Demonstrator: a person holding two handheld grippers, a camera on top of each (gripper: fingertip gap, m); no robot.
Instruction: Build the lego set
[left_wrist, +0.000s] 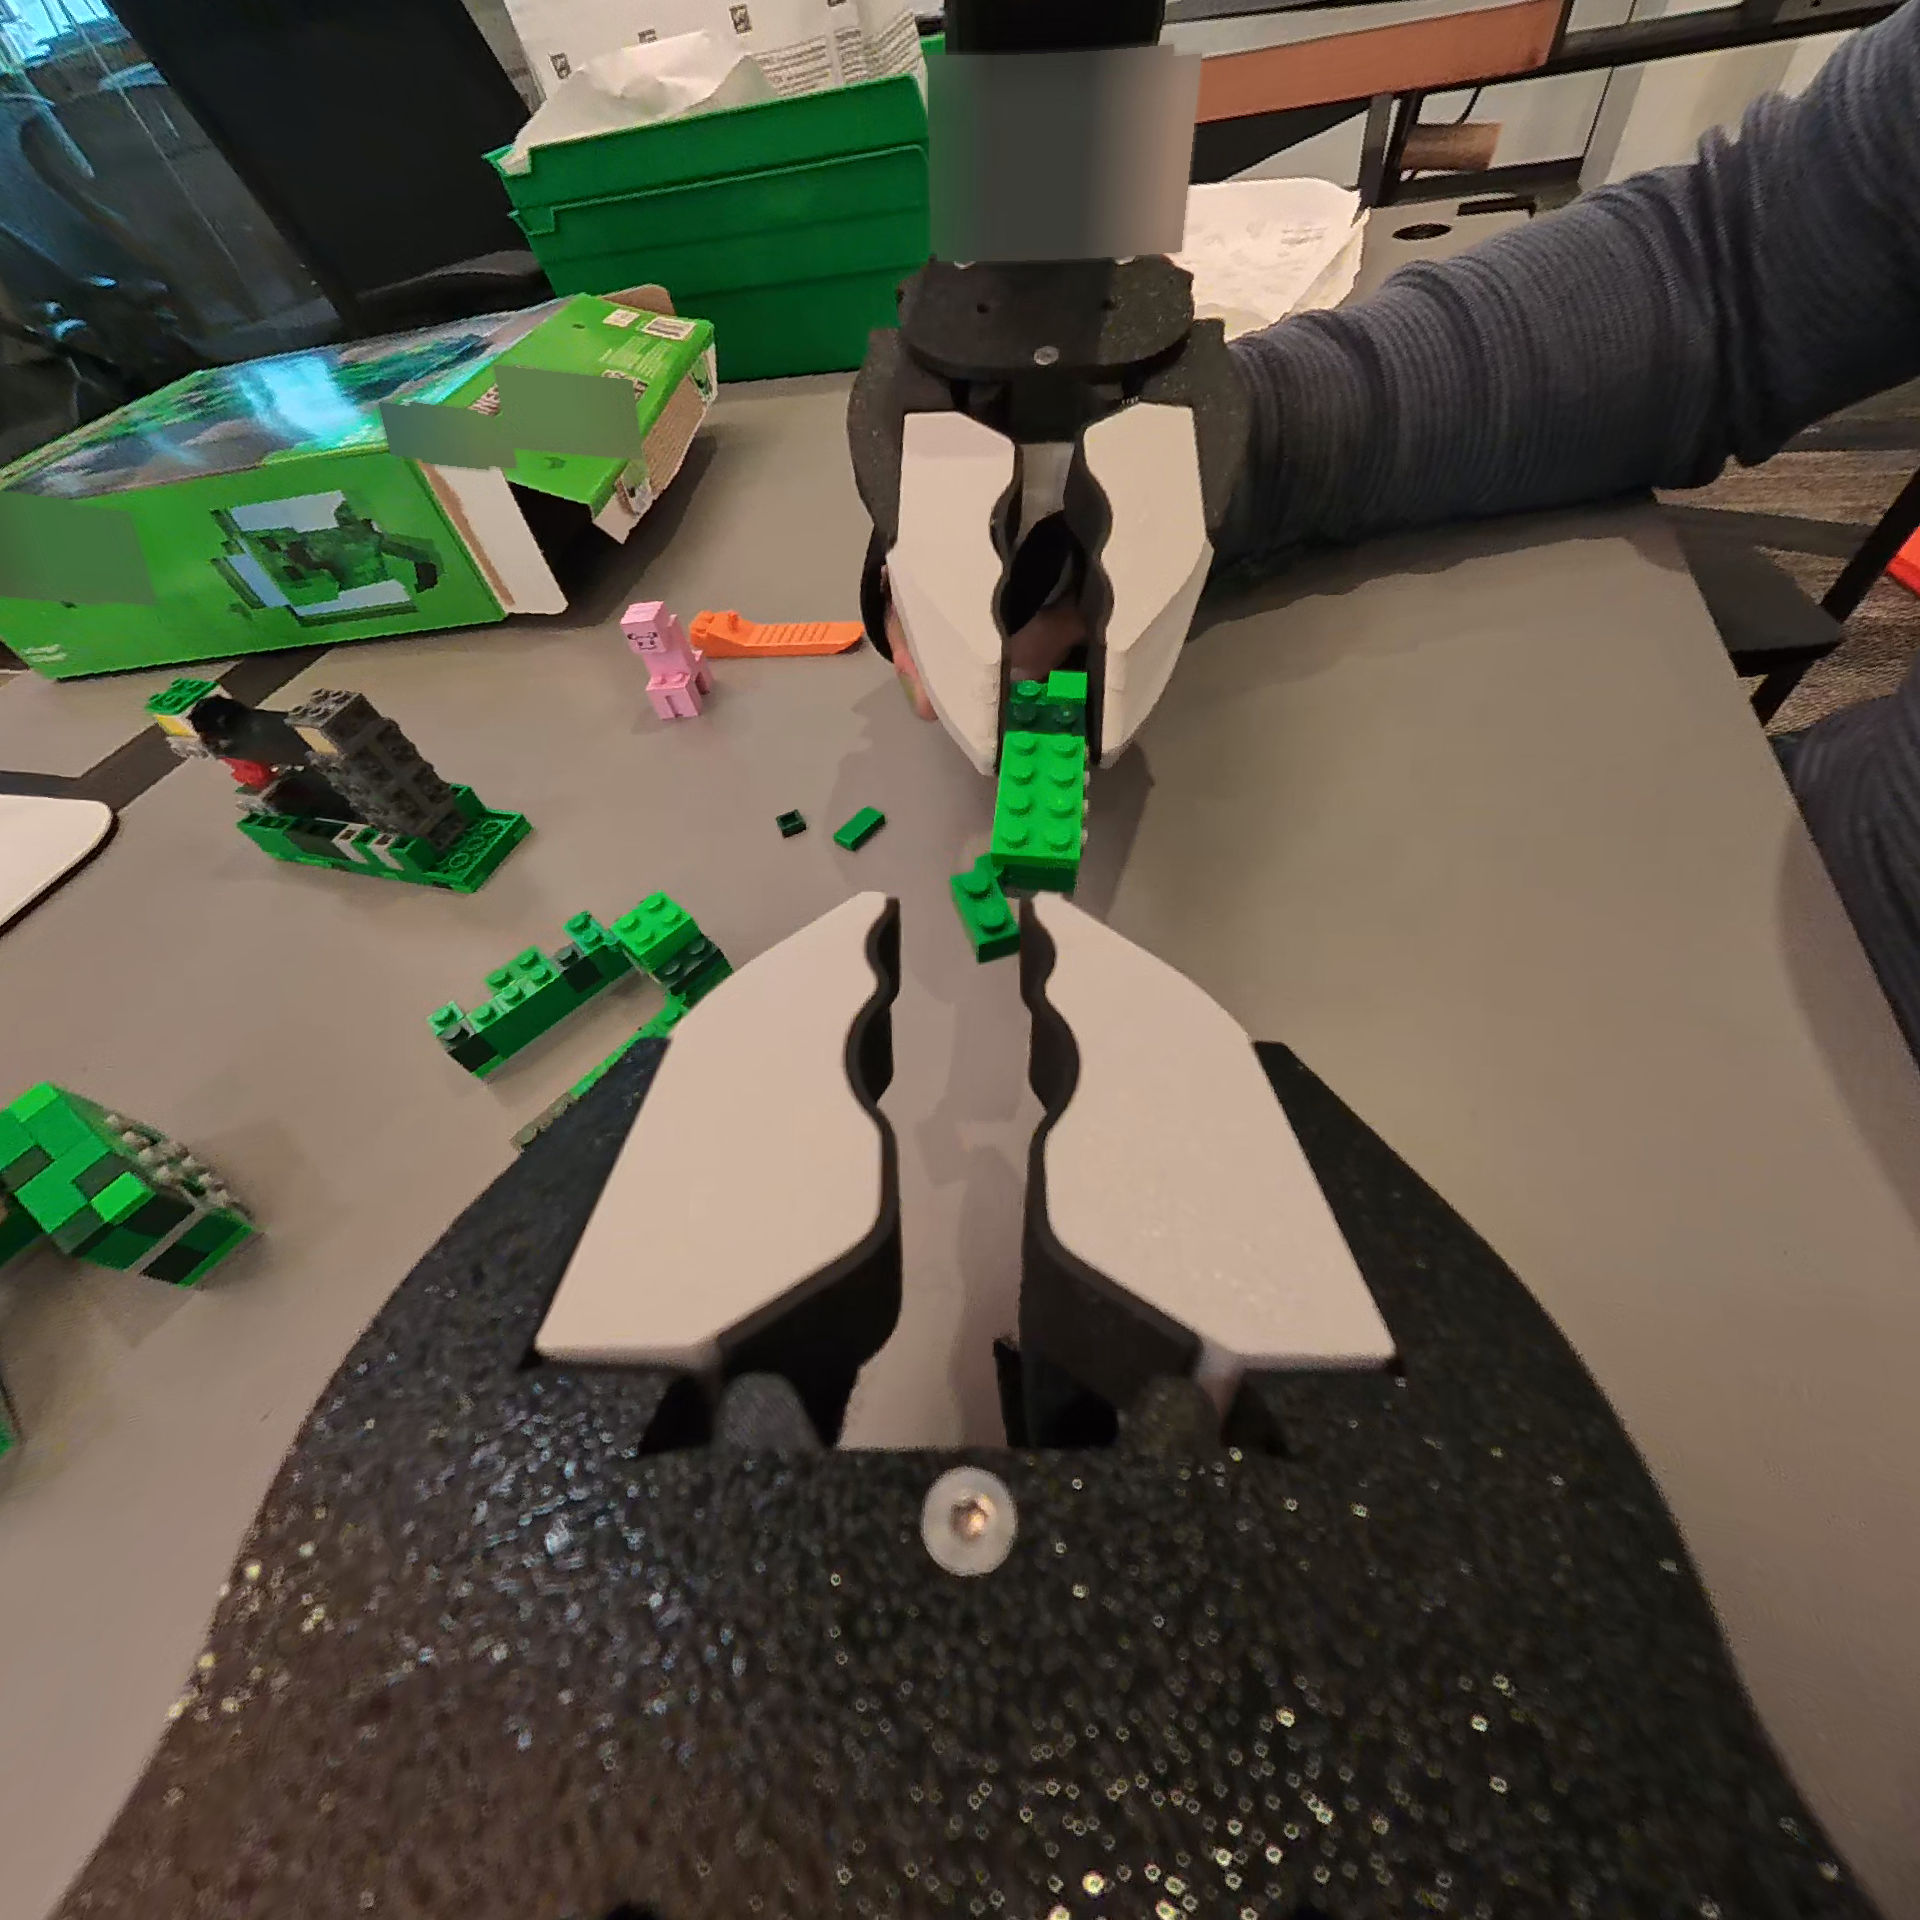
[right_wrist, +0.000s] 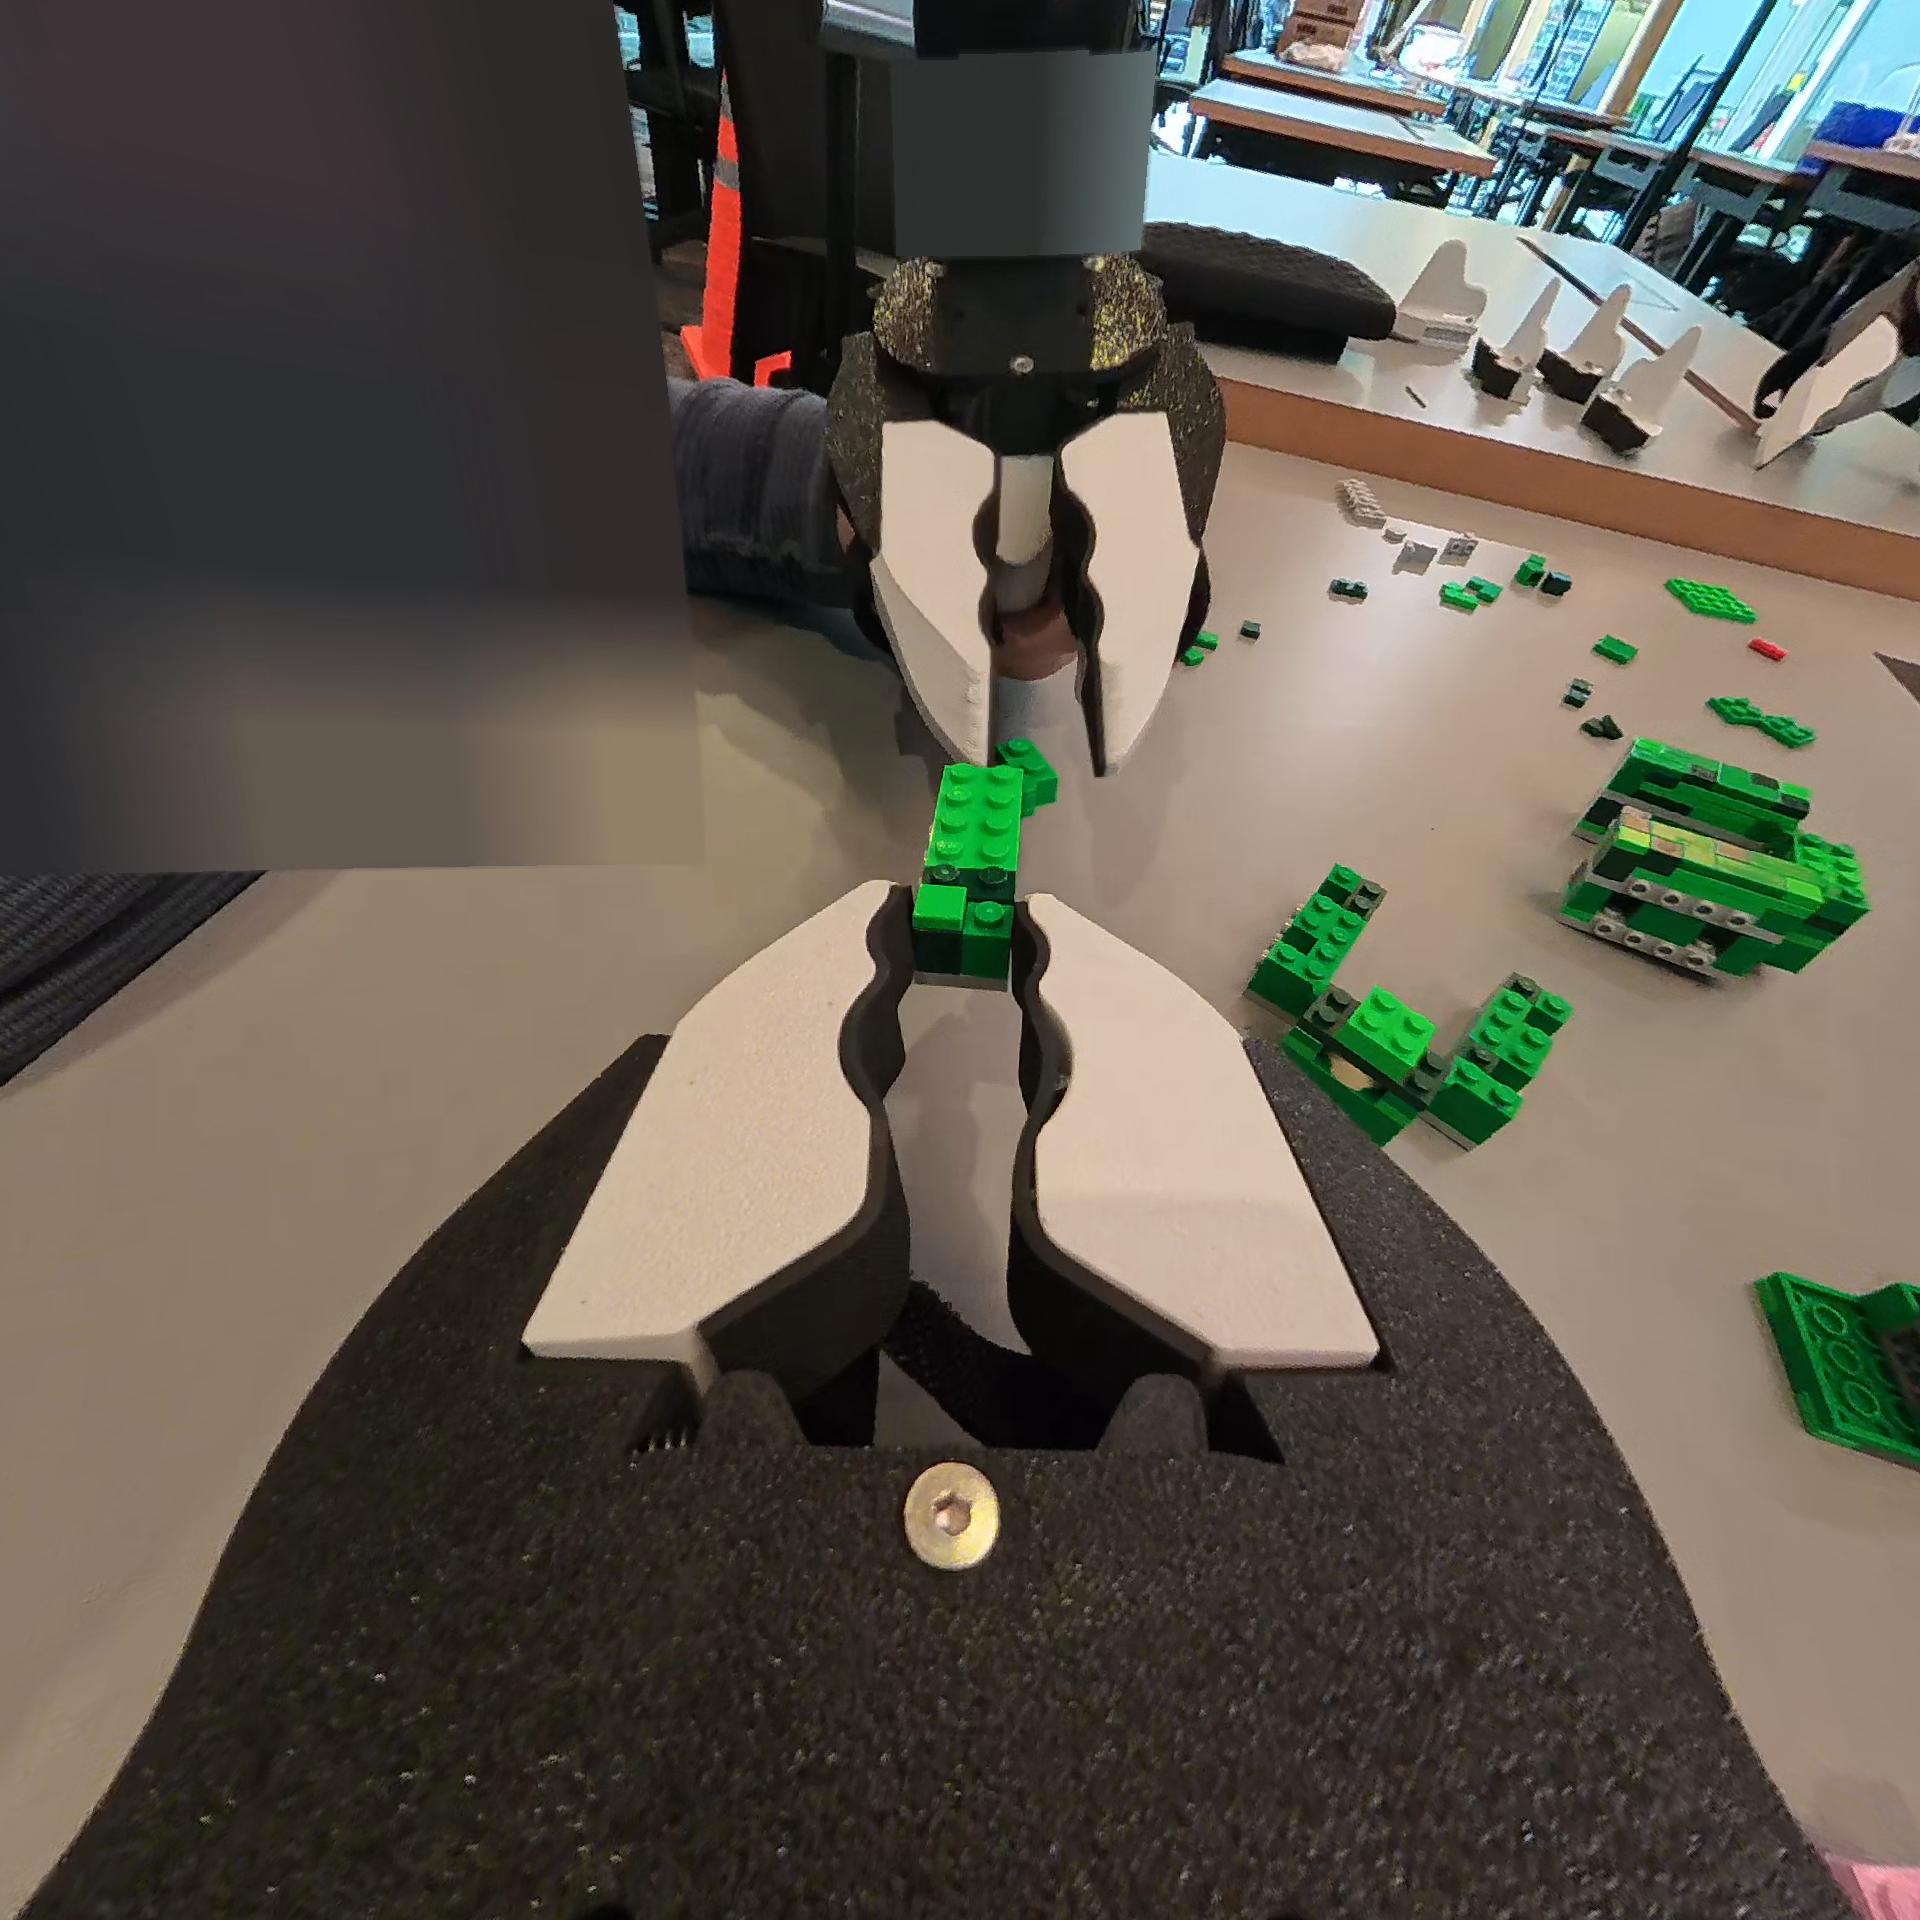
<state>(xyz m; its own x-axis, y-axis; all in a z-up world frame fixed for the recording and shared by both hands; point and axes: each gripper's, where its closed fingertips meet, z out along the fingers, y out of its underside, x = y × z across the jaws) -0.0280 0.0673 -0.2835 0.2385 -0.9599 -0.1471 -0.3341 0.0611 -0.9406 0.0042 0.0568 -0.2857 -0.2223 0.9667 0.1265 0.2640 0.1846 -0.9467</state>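
My right gripper (right_wrist: 964, 899) is shut on one end of a green brick assembly (right_wrist: 977, 821) and holds it just above the grey table (right_wrist: 312, 1143). The assembly points at my left gripper (right_wrist: 1039, 753), which faces it. In the left wrist view, the right gripper (left_wrist: 1044, 764) holds the assembly (left_wrist: 1039, 800). A small darker green brick (left_wrist: 985, 914) sits at its near end. My left gripper (left_wrist: 961, 909) is open, and that small brick lies between its fingertips, close to the right finger.
A green set box (left_wrist: 260, 520), a pink figure (left_wrist: 670, 665) and an orange brick separator (left_wrist: 774, 634) lie at the back left. Partial builds (left_wrist: 353, 779) (left_wrist: 571, 977) (left_wrist: 104, 1184) stand left. Two small pieces (left_wrist: 857, 828) lie ahead. More builds (right_wrist: 1392, 1029) (right_wrist: 1714, 883) and loose pieces (right_wrist: 1704, 597) show in the right wrist view. My right fingertips sit around 4 cm from my left ones. The pink figure (left_wrist: 670, 665) is about equally far from each gripper, around 20 cm.
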